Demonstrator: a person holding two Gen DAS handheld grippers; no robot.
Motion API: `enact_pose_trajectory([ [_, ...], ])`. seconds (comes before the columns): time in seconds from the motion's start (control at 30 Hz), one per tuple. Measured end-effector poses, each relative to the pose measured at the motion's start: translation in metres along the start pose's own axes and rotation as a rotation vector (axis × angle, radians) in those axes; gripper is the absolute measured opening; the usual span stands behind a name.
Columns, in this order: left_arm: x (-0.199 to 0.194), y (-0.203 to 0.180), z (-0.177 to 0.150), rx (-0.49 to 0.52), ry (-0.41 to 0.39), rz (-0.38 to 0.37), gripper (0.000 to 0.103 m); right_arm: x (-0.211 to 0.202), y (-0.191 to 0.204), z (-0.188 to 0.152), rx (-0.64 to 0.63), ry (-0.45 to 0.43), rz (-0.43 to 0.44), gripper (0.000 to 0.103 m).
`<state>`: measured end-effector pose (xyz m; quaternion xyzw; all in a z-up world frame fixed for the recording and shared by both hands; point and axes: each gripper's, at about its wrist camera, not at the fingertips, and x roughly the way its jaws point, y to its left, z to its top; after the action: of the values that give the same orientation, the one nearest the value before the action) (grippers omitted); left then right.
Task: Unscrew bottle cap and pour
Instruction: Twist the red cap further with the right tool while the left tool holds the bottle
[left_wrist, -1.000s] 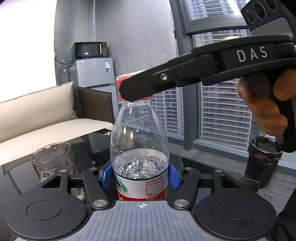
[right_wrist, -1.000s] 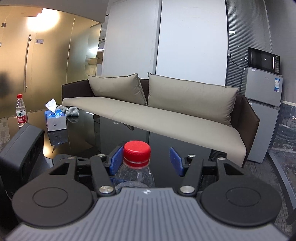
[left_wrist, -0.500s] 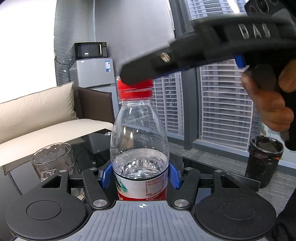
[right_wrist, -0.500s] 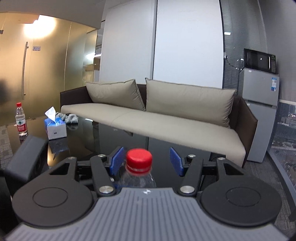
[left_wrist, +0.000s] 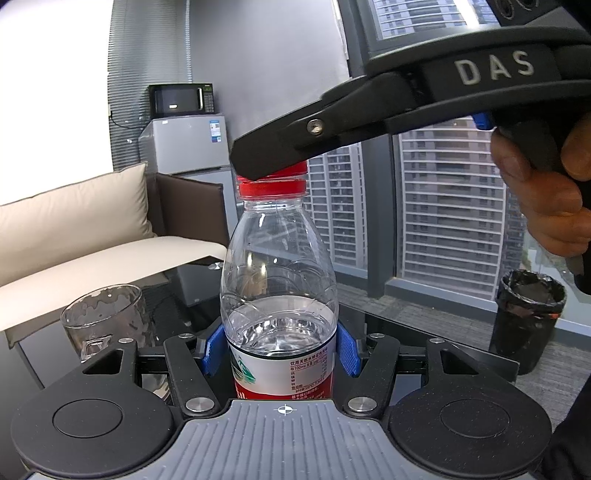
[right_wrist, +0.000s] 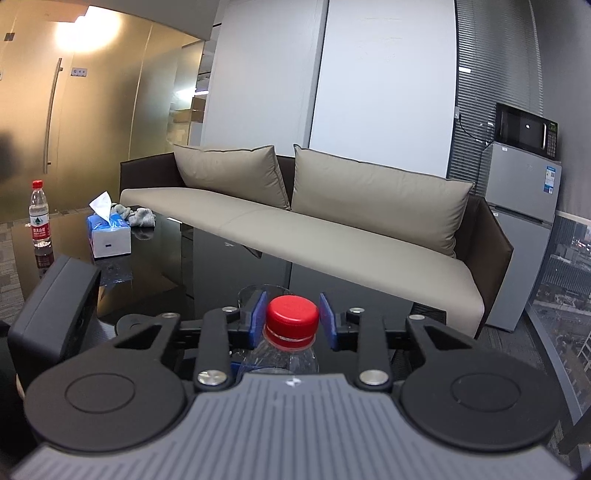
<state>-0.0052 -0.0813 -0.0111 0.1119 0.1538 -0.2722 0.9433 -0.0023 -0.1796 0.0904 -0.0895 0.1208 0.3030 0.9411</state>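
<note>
Right gripper (right_wrist: 291, 320) fingers (right_wrist: 257, 317) sit either side of the red cap (right_wrist: 292, 316), pads at or just off its ribbed wall; can't tell from the wrist view if they're clamped yet. Left gripper (left_wrist: 279, 349) fingers (left_wrist: 212, 347) are closed on the bottle (left_wrist: 279, 295) at the top edge of its label, pads touching both sides, bottle upright and centred between them. Handling, my read: thin PET, under half full, so light but squashy. Squeeze too hard mid-body and it will dent and could push water up once the cap is off; the label band where it's held looks like the stiffer zone, good place to keep it. Cap is small, hard, ribbed, so it should take torque well if gripped on the side wall above the tamper ring, not on top. In the left view the right gripper's finger (left_wrist: 295, 144) covers the upper part of the cap (left_wrist: 271, 186). Outward: the empty glass (left_wrist: 105, 317) stands near-left of the bottle on the dark glass table (left_wrist: 424, 328), close but apart. A second bottle (right_wrist: 38, 218) and a tissue box (right_wrist: 109, 232) sit far left.
</note>
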Motion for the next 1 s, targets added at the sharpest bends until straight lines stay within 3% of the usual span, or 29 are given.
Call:
enact_pose_trajectory([
  [0.3,-0.001,0.004,0.001,0.0,0.001,0.001,0.056,-0.005,-0.007,0.0,0.066,-0.003,0.023,0.033],
  [0.63,-0.001,0.009,0.002,-0.006,0.005,0.0,0.056,0.01,0.003,0.003,0.025,0.004,0.002,0.032],
  [0.83,0.0,0.01,0.001,-0.008,0.006,-0.001,0.056,0.014,-0.016,0.004,-0.038,0.017,0.125,0.032],
  [1.0,-0.001,0.012,0.0,-0.012,0.006,-0.003,0.057,0.025,-0.048,0.014,-0.061,0.068,0.327,0.032],
])
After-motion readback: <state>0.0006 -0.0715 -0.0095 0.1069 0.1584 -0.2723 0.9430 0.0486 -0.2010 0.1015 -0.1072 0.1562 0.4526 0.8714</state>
